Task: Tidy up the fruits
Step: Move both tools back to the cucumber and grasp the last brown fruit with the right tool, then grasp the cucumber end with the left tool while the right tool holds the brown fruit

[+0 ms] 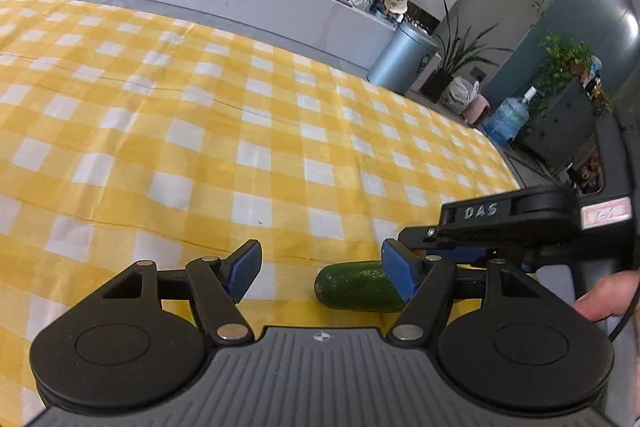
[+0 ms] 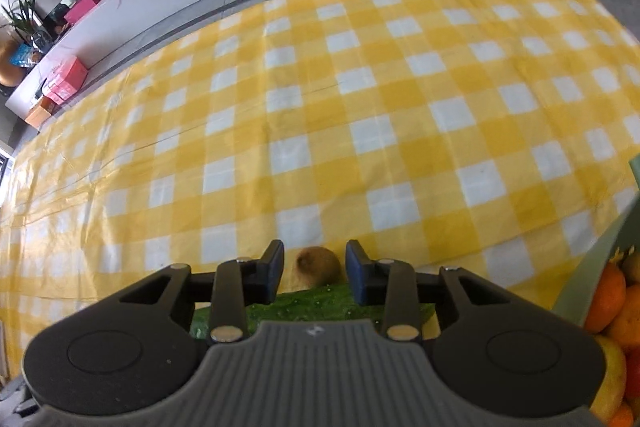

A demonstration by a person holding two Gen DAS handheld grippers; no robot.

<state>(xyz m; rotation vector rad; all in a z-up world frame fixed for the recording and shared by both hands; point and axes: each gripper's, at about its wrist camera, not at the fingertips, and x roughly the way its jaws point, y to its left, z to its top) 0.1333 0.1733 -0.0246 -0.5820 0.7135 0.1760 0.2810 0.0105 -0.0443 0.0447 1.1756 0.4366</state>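
A tabletop (image 1: 200, 131) covered with a yellow and white checked cloth is seen from two wrist cameras. In the left wrist view, the left claw (image 1: 320, 273) is held low over the cloth with its blue-padded jaws spread apart and nothing gripped. A green cucumber (image 1: 356, 285) lies on the cloth just ahead of it, its near end partly hidden behind the right-hand pad. The body of the other handheld tool is seen at the right edge, close by.

In the right wrist view, the right claw (image 2: 314, 269) is likewise released, jaws apart and empty. A small brown kiwi (image 2: 318, 265) rests on the cloth just beyond the fingertips, framed between them, with the cucumber lying under the jaws. The alignment suggests the kiwi is being lined up for a grasp. At the far right edge, a pale green basket (image 2: 600, 259) is partly shown, with oranges (image 2: 608, 297) and other fruit piled inside, probably the place where loose pieces are to be gathered.
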